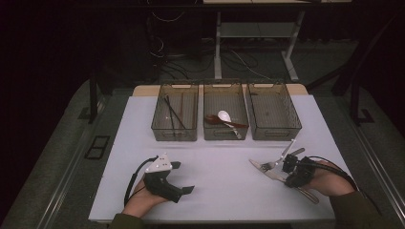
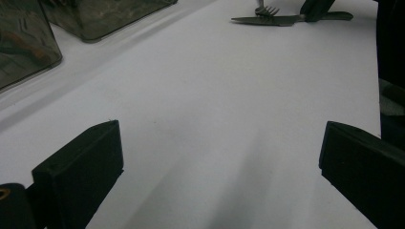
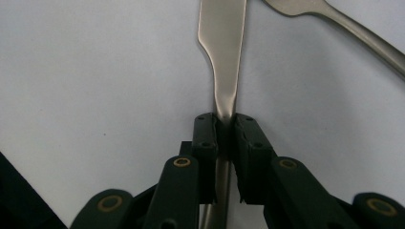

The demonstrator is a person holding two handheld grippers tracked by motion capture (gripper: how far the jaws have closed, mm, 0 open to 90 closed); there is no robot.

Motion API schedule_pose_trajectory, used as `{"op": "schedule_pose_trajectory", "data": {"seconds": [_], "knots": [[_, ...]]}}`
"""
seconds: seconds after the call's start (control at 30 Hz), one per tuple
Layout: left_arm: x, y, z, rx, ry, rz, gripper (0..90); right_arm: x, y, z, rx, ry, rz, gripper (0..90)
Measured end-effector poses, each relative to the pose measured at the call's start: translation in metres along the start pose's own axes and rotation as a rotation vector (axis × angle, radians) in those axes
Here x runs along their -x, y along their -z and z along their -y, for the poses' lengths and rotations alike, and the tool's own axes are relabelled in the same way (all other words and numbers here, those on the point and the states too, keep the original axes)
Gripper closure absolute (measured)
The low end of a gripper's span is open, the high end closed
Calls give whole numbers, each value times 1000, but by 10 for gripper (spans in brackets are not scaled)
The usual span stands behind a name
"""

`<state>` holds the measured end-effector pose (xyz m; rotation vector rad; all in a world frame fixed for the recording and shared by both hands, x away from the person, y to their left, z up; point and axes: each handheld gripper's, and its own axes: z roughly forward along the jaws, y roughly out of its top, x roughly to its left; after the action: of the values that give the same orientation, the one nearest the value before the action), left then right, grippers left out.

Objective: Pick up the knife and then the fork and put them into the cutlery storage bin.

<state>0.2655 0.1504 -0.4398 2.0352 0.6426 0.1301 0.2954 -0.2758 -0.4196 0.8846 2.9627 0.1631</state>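
On the white table [image 1: 215,191], the right tongs [image 3: 225,125] pinch a knife [image 3: 224,57]; the left tongs [image 2: 219,157] gape wide, holding nothing.

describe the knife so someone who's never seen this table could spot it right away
On the white table, look at the near right area, in front of the rightmost bin. The knife lies flat there, its handle pinched in the right claw. Unlike the fork beside it, it has a broad smooth blade, no tines.

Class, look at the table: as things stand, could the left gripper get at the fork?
Probably yes. The left gripper is open with nothing between its jaws, and bare table lies between it and the fork. But the right gripper, shut on the knife, sits close beside the fork.
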Motion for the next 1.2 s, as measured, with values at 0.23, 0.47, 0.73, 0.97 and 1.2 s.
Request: {"op": "schedule_pose_trajectory", "data": {"seconds": [0.23, 0.47, 0.73, 0.97, 1.2], "knots": [[0, 0, 0, 0, -2, 0, 4, 0, 2, 4, 42, 20, -38, 795], [0, 1, 0, 2, 0, -2, 4, -6, 7, 0, 137, 66, -91, 796], [-1, 1, 0, 4, 0, -1, 5, -3, 20, 3, 292, 28, -85, 796], [-1, 0, 0, 2, 1, -4, 5, 2, 25, 9, 394, -33, -98, 796], [-1, 0, 0, 1, 0, -4, 5, 8, 30, 17, 500, -62, -112, 799]]}}
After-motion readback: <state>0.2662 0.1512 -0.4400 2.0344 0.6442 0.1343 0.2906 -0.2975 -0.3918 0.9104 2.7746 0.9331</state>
